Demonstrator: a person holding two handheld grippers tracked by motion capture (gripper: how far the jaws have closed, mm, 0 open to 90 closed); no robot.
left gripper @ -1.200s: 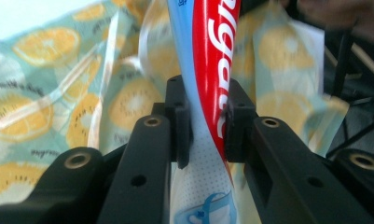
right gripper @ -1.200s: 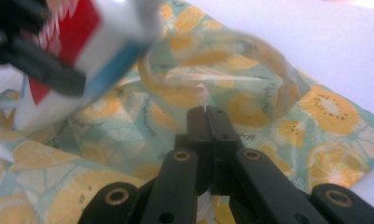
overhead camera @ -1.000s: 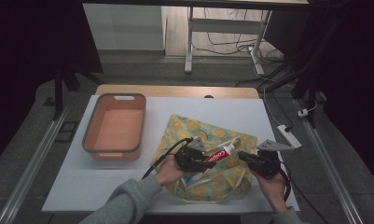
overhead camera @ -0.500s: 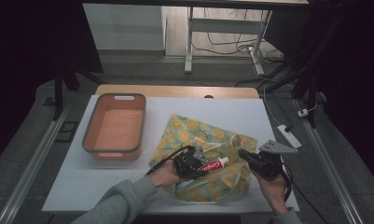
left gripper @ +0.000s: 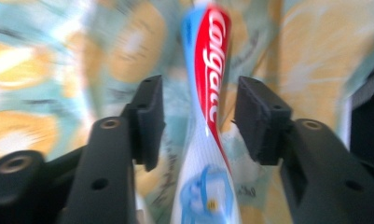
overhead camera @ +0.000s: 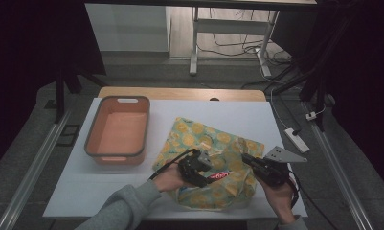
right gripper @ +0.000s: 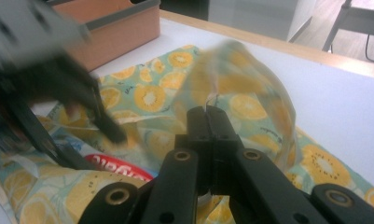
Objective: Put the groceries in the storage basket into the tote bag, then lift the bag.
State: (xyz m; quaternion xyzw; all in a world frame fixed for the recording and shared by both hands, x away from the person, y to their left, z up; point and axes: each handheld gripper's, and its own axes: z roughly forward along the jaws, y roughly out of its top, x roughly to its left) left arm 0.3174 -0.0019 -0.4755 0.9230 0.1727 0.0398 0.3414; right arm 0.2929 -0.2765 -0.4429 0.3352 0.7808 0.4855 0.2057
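A person's two forearms reach in from the near edge of a white table (overhead camera: 108, 182), each hand holding a black two-jaw gripper. The left gripper (overhead camera: 199, 168) hovers over a fruit-print bag (overhead camera: 213, 143) of yellow and teal that lies crumpled at the near middle of the table. Its jaws stand apart, unclenched, with a red, white and blue toothpaste tube (left gripper: 208, 121) lying lengthwise in the gap between them; neither pad touches the tube. From above, the tube (overhead camera: 219, 176) rests on the bag just beside this gripper, toward the right hand.

The right gripper (overhead camera: 259, 167) sits at the bag's right side, its grey three-cornered plate pointing toward the table's right edge. Its jaws are pressed together, pinching a fold of the bag's thin fabric (right gripper: 231, 79) and lifting it into a loose hump. From its camera, the left gripper (right gripper: 82, 93) appears blurred nearby, with the tube's red label (right gripper: 119, 165) just below it.

Farther off on the left, well apart from the bag, stands an orange bin (overhead camera: 118, 129) with a grey rim. Bare white tabletop lies between bin and bag and along the far side. A white power strip (overhead camera: 297, 140) lies on the floor beyond the table's right edge.
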